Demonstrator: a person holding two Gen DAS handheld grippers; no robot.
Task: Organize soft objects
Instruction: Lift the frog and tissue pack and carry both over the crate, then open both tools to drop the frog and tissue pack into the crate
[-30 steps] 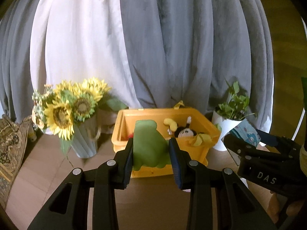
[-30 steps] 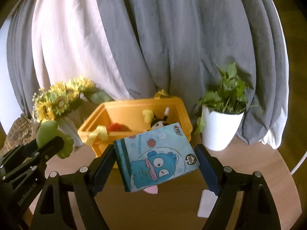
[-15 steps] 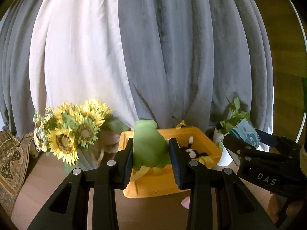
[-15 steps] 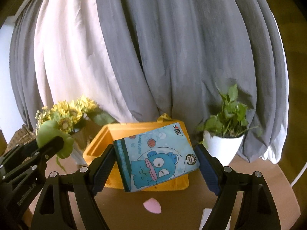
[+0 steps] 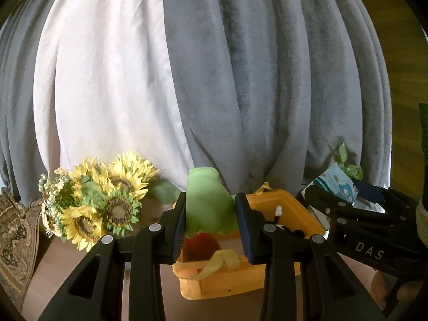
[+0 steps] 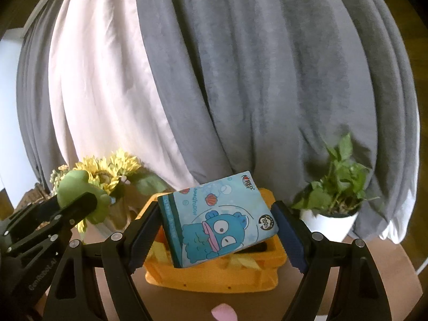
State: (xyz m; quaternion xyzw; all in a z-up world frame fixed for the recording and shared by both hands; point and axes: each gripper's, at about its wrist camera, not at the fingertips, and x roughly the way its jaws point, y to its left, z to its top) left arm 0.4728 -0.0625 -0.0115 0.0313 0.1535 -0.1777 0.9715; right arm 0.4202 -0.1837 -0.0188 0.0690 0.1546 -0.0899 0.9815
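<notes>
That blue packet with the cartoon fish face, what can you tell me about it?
The blue packet is a soft, plastic-wrapped rectangular pack, pale blue with a teal side, printed with a blue cartoon creature, shells and bubbles. It is tilted, clamped at both ends between the right gripper fingers, held in the air in front of the yellow bin.

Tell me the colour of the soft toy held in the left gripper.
Light green soft toy; the left wrist view shows it best.
</notes>
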